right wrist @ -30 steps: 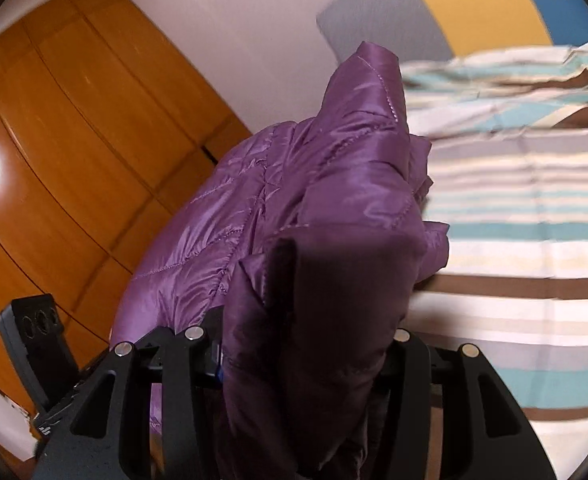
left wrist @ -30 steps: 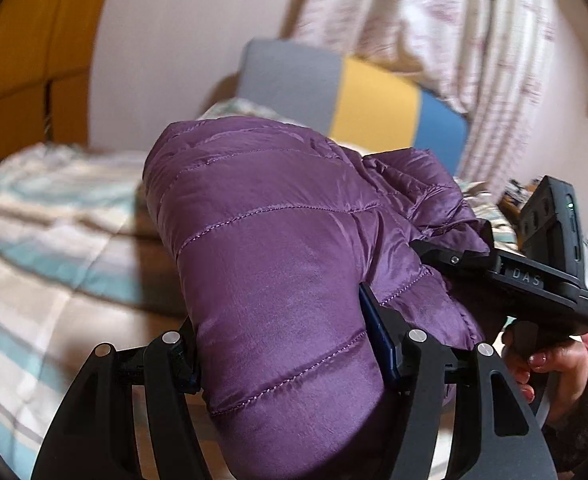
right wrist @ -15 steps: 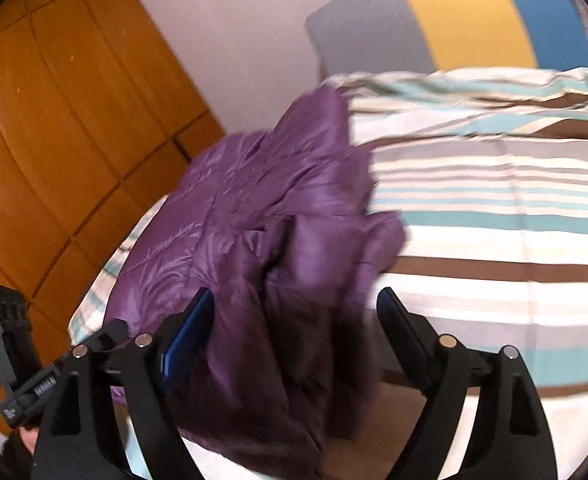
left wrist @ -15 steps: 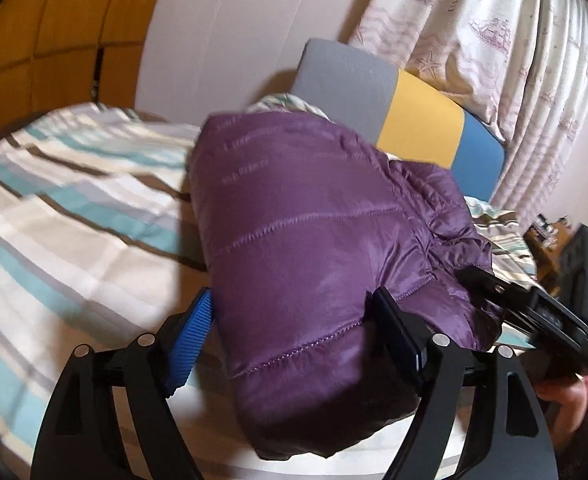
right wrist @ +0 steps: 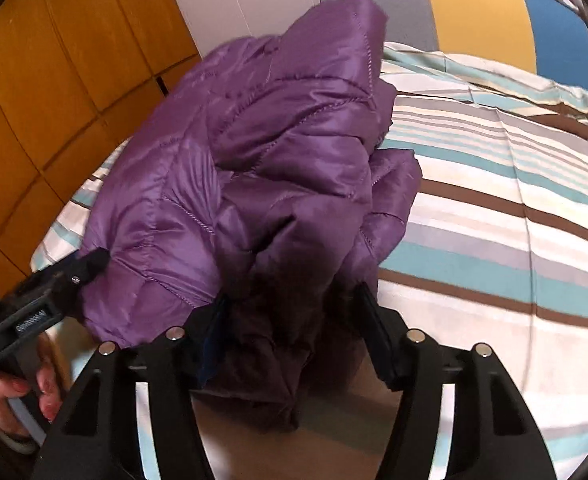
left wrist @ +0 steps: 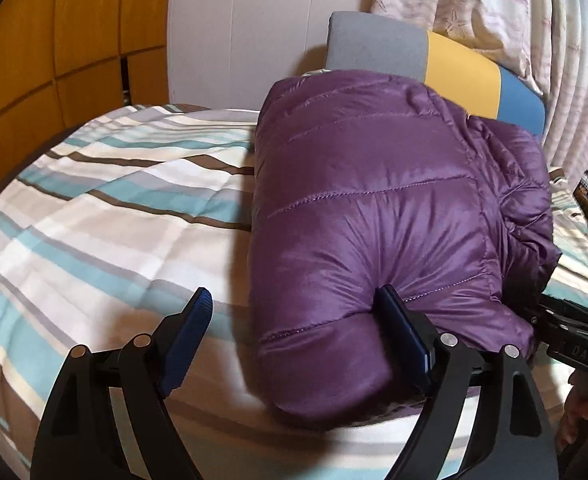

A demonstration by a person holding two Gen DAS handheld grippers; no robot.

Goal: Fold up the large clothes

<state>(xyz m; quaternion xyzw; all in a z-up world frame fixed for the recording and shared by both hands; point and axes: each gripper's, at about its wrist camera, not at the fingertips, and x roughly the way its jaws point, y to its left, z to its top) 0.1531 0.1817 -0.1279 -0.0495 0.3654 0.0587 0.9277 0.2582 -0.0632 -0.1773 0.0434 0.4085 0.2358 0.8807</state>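
Note:
A folded purple puffer jacket lies in a thick bundle on the striped bed. My left gripper is open; its right finger presses against the jacket's near end and its left finger stands free over the sheet. In the right wrist view the jacket bulges up in front, and my right gripper is open with the jacket's dark edge lying between its spread fingers. The other gripper shows at the left edge against the jacket.
The striped duvet spreads to the right. A grey, yellow and blue headboard stands behind the jacket, with curtains beyond. Orange wooden wardrobe doors line the left side.
Both grippers have opened and let go of the jacket. The jacket has come down from mid-air and now rests on the bed.

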